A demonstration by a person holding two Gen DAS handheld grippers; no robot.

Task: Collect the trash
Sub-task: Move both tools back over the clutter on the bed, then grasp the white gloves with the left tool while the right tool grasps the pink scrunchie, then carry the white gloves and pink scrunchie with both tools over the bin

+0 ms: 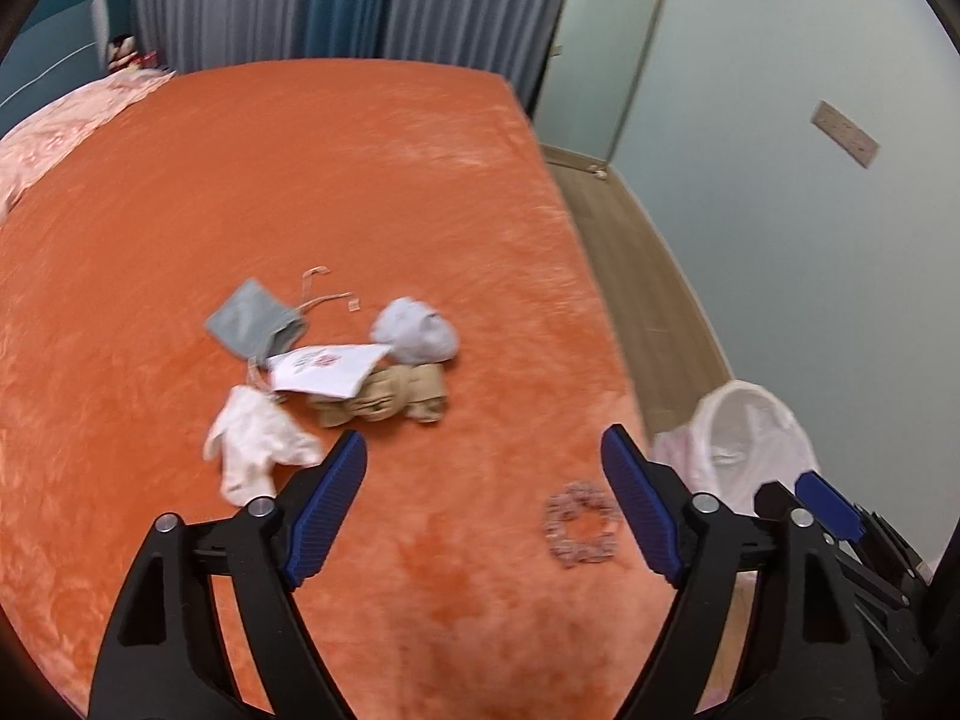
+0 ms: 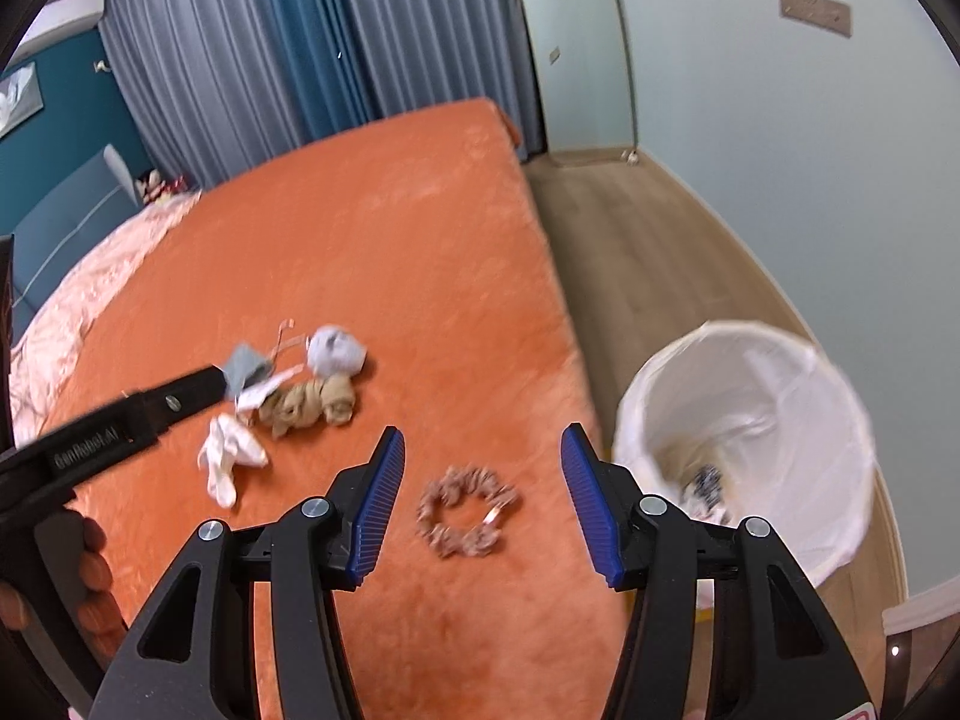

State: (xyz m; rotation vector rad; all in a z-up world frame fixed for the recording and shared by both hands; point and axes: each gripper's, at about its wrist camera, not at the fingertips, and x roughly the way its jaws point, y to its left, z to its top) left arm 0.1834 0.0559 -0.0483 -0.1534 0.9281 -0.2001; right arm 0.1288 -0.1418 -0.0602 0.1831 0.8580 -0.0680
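While both claws hang over the orange plush bed, the left claw gapes wide with nothing in it, and the right claw stands partly open, also holding nothing. A pinkish patterned fabric scrunchie lies on the bed below the right claw's fingers. Farther up the bed sits a small heap: a white crumpled cloth, tan bunched stockings, a white printed paper, a grey drawstring pouch and a pale blue balled cloth. The white-lined round bin stands on the floor beside the bed
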